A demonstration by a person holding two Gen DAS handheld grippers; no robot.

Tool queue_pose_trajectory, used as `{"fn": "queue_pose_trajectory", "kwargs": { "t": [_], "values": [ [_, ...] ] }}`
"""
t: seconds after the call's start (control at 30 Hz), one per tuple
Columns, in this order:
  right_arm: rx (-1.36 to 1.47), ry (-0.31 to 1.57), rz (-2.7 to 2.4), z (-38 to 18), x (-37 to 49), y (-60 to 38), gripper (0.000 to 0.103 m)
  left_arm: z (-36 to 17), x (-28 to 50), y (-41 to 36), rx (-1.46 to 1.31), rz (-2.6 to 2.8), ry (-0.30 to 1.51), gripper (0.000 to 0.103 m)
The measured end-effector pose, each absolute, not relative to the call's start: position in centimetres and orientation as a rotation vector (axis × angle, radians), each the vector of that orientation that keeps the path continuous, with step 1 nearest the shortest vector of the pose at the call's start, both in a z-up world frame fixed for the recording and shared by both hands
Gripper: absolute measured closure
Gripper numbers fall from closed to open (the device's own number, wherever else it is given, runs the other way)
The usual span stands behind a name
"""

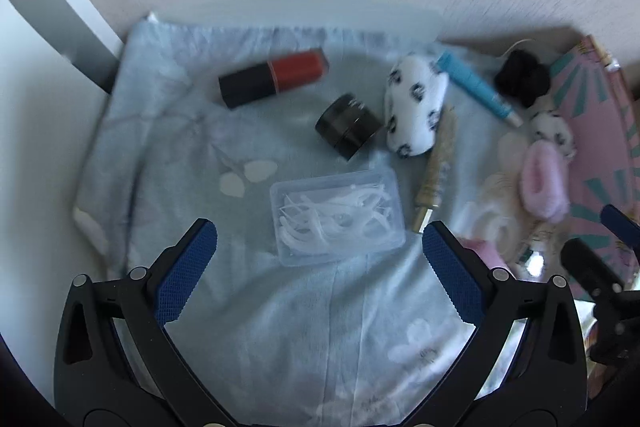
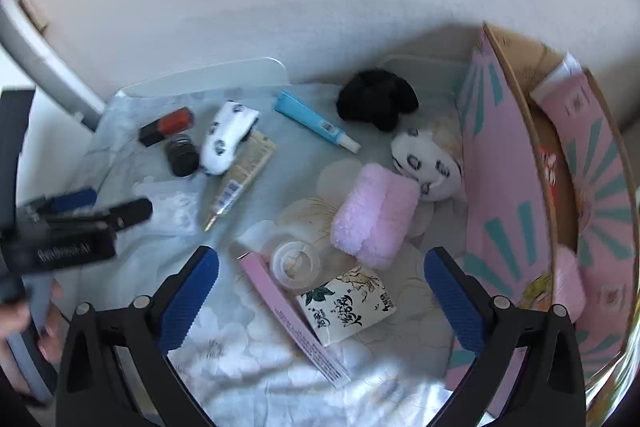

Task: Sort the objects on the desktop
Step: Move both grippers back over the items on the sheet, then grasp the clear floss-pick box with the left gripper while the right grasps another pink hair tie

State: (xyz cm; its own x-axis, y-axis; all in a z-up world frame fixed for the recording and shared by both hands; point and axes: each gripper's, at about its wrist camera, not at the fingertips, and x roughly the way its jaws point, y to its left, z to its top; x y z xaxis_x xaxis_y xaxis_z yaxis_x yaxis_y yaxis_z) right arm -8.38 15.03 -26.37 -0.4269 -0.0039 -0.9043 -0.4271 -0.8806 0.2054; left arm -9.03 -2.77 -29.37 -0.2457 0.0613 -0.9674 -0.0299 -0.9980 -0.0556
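My left gripper (image 1: 320, 243) is open and empty, just in front of a clear plastic box of floss picks (image 1: 336, 217). Beyond it lie a dark jar (image 1: 348, 127), a red and black lipstick box (image 1: 274, 77), a white spotted sock roll (image 1: 416, 107), a beige tube (image 1: 434, 171) and a blue tube (image 1: 476, 87). My right gripper (image 2: 322, 267) is open and empty above a roll of clear tape (image 2: 296, 265), a pink flat box (image 2: 292, 311) and a white printed packet (image 2: 348, 303). A pink fluffy roll (image 2: 374, 213) lies just beyond.
A pink cardboard box (image 2: 504, 195) with teal rays stands open at the right, holding pink items. A black scrunchie (image 2: 376, 101) and a second spotted sock (image 2: 428, 159) lie near it. A light blue cloth (image 1: 280, 327) covers the desk. The wall is behind.
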Motion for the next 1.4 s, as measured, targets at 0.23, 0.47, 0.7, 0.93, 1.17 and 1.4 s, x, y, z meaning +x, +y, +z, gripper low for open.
{"fn": "queue_pose_trajectory", "kwargs": {
  "t": [0.23,0.47,0.7,0.93,1.17,1.4],
  "values": [
    [-1.391,0.7,2.333,-28.8,-8.2,16.4,0.0,-32.2,-9.1,-1.7,-1.894,2.441,-0.017,0.0],
    [-1.385,0.69,2.287,-30.7,-9.3,16.8,0.0,-33.5,-8.8,-1.9,-1.917,2.444,-0.055,0.0],
    [-1.406,0.701,2.269,-32.0,-10.1,17.3,0.009,-33.2,-7.9,-1.6,-1.878,2.46,-0.047,0.007],
    [-1.422,0.73,2.248,-32.8,-10.4,17.9,0.048,-32.5,-7.0,-1.4,-1.857,2.48,-0.042,0.02],
    [-1.422,0.707,2.246,-32.4,-10.1,17.9,0.061,-31.9,-6.0,-1.3,-1.864,2.485,-0.077,0.021],
    [-1.402,0.713,2.277,-31.0,-9.6,17.2,0.061,-29.8,-4.6,-1.7,-1.856,2.52,-0.084,0.021]
  ]
}}
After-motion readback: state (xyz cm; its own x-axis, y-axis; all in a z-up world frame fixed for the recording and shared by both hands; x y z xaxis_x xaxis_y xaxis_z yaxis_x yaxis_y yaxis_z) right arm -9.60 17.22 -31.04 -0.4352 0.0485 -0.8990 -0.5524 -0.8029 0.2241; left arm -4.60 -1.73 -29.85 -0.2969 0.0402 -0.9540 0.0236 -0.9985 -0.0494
